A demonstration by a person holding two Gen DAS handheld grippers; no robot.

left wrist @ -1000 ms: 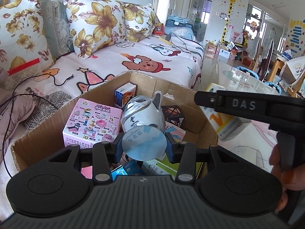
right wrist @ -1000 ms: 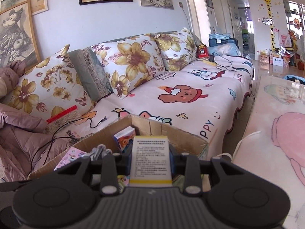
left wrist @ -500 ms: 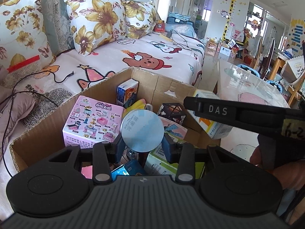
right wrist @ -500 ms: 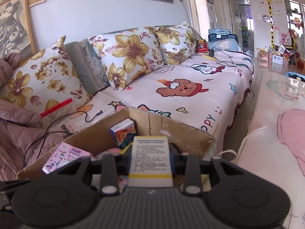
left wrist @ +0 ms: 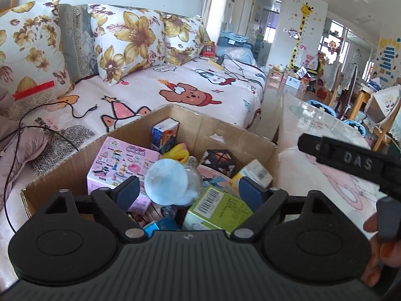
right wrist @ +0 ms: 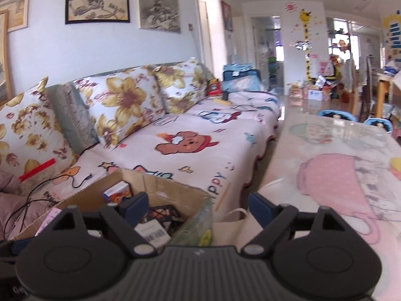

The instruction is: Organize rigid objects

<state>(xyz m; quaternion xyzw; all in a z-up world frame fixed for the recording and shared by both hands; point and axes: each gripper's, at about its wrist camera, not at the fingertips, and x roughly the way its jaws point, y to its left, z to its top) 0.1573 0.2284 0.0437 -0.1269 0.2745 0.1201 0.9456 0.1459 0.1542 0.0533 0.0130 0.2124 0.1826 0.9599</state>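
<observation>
An open cardboard box stands on the sofa, filled with several rigid items. My left gripper is open above it. A round pale-blue lidded container lies free in the box between the jaws, beside a pink toy box and a green carton. A white and yellow box lies at the box's right side. My right gripper is open and empty over the box's right corner. The white box's barcode end shows below it.
The sofa has a cartoon cover and floral cushions. A black cable runs over the sofa at left. A glass-topped table with a pink print stands to the right. The right gripper's body shows at right.
Both grippers have opened. The left one let go of the round container, which now lies in the box. The right one let go of the white and yellow box, now in the box.
</observation>
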